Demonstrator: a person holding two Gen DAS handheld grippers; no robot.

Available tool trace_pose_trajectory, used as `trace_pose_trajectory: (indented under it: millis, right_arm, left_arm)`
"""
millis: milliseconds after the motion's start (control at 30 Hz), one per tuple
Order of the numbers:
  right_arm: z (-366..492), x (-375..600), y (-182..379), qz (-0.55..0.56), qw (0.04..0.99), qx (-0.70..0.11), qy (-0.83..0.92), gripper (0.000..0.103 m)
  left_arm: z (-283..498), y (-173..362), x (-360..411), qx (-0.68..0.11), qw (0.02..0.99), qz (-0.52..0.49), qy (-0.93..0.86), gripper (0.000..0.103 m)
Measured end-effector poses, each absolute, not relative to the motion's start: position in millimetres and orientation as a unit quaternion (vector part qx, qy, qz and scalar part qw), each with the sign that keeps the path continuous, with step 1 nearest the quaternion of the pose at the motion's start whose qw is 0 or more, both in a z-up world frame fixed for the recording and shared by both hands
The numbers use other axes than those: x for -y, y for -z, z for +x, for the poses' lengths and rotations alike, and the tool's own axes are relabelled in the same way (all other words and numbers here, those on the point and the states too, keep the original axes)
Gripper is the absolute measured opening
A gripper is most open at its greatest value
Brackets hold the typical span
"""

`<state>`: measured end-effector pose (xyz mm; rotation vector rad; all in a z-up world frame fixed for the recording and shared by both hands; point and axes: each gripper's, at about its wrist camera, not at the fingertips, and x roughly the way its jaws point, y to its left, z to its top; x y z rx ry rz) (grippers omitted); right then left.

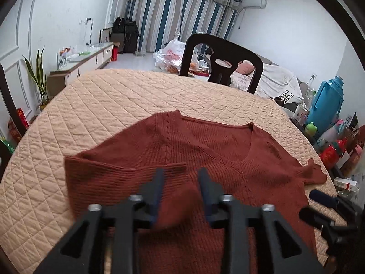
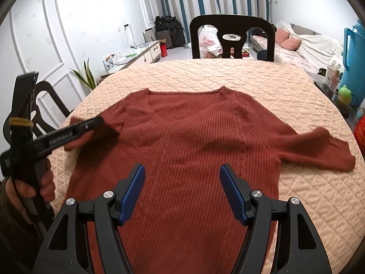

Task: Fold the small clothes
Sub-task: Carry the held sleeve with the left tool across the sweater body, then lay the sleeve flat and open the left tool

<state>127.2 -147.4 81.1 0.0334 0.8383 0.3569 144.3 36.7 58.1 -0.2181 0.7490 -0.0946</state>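
Nearest the lens in the left wrist view, the left claw [image 1: 180,178] is hanging just over the rust-red knitted sweater [image 1: 205,159], its jaws standing partly apart with only knit showing under the gap, nothing pinched. Beneath and just beyond its tips, the sweater's left sleeve [image 1: 109,173] is lying doubled inward over the body, its ribbed cuff edge running across toward the claw. That looks like the first fold already made. At the far right, the other sleeve [image 1: 312,173] is trailing out flat onto the quilted counter [image 1: 114,105], and the dark tips of the right claw [image 1: 319,207] are showing near that edge.

Close to the lens in the right wrist view, the right claw [image 2: 182,171] is spreading wide above the middle of the sweater [image 2: 194,141], gripping nothing. The garment is lying face up near the front of the counter [image 2: 228,75], neckline toward the far chair [image 2: 232,36]. On the left, the left claw [image 2: 98,123], held by a hand [image 2: 32,187], is reaching over the left sleeve area. On the right, the right sleeve [image 2: 324,148] is sticking straight out, unfolded.

Judging by this, the work is only beginning: one sleeve in, the right sleeve, the sides and the hem-to-collar fold are still waiting.
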Motion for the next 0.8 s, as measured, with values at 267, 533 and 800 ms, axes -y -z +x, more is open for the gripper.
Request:
trace_pose_trajectory:
  millis: [267, 533, 800]
  right_arm:
    - [159, 120, -91, 0.002, 0.886, -0.397, -0.24, 0.068]
    - [197, 65, -66, 0.0, 0.841, -0.443, -0.311, 0.068]
    - [217, 29, -46, 0.026, 0.81, -0.466, -0.354, 0.061]
  left_arm:
    - [128, -71, -66, -0.341, 0.935, -0.093, 0.043, 0.077]
    - [127, -63, -110, -0.345, 0.931, -0.123, 0.003, 0.086]
    - [129, -51, -136, -0.359, 0.922, -0.144, -0.01, 0.093]
